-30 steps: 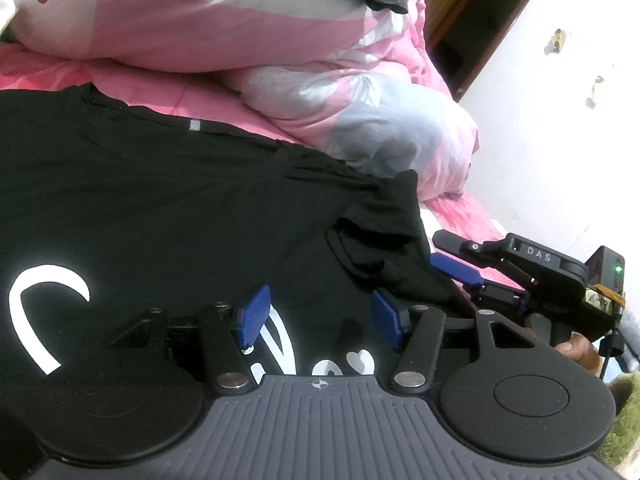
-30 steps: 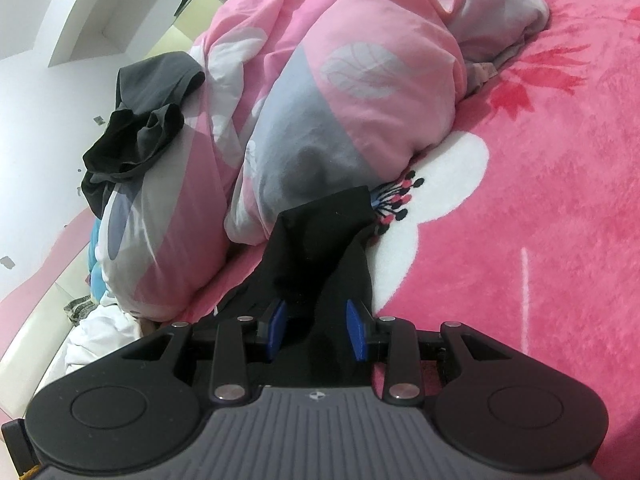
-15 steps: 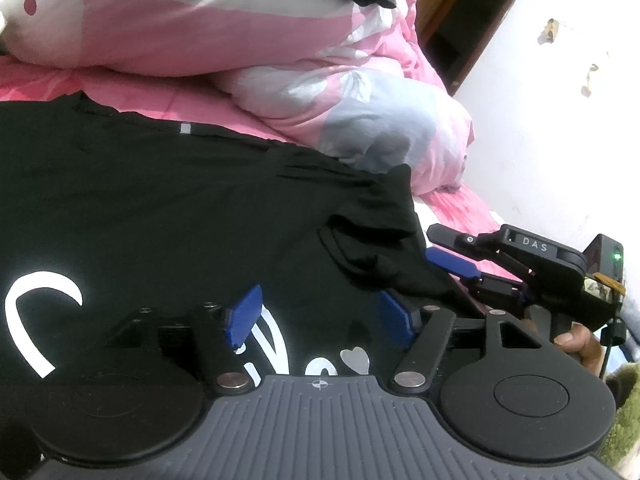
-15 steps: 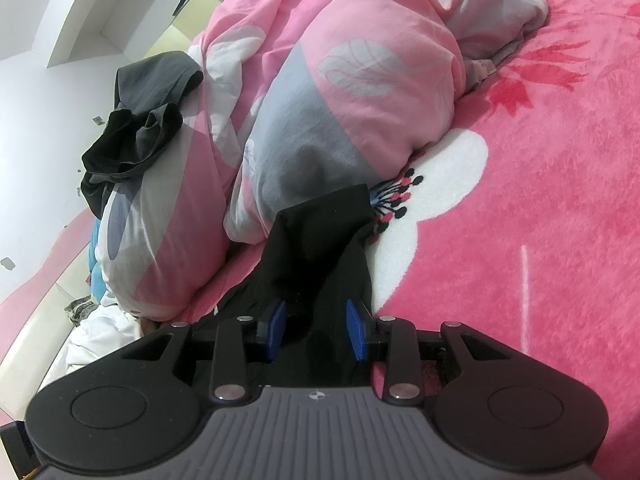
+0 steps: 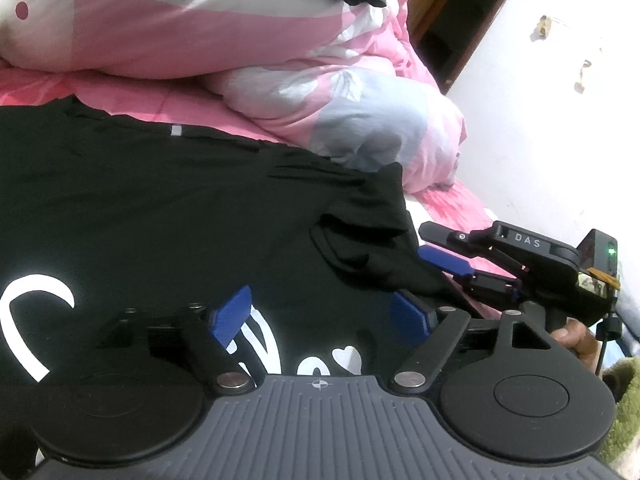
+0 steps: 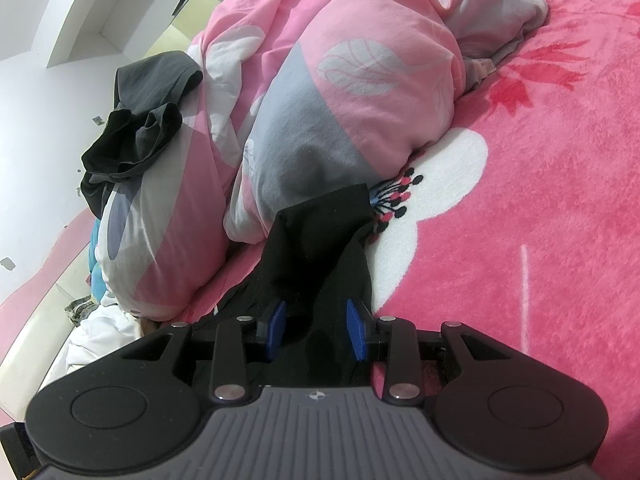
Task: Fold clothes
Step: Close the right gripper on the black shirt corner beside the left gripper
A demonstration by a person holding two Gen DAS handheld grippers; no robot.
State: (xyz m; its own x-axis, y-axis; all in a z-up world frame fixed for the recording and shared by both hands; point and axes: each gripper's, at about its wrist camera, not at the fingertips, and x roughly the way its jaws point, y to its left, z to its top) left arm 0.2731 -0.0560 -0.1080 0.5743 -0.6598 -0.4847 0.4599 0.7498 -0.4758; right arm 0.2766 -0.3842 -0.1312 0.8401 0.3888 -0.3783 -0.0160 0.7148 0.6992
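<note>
Sleeve fold in hand: black cotton T-shirt with white lettering (image 5: pixel 168 216) flat on pink fleece bed (image 6: pixel 540 200).
Right tool (image 6: pixel 316 330) half-open astride bunched sleeve (image 6: pixel 320 240), grip unconfirmed; left tool (image 5: pixel 320 312) wide open, empty, over print. Next: clamp, carry sleeve inward.

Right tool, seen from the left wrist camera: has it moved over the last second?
Cannot tell. The right tool keeps nearly the same place beside the black T-shirt sleeve; the small shift matches the duvet.
</note>
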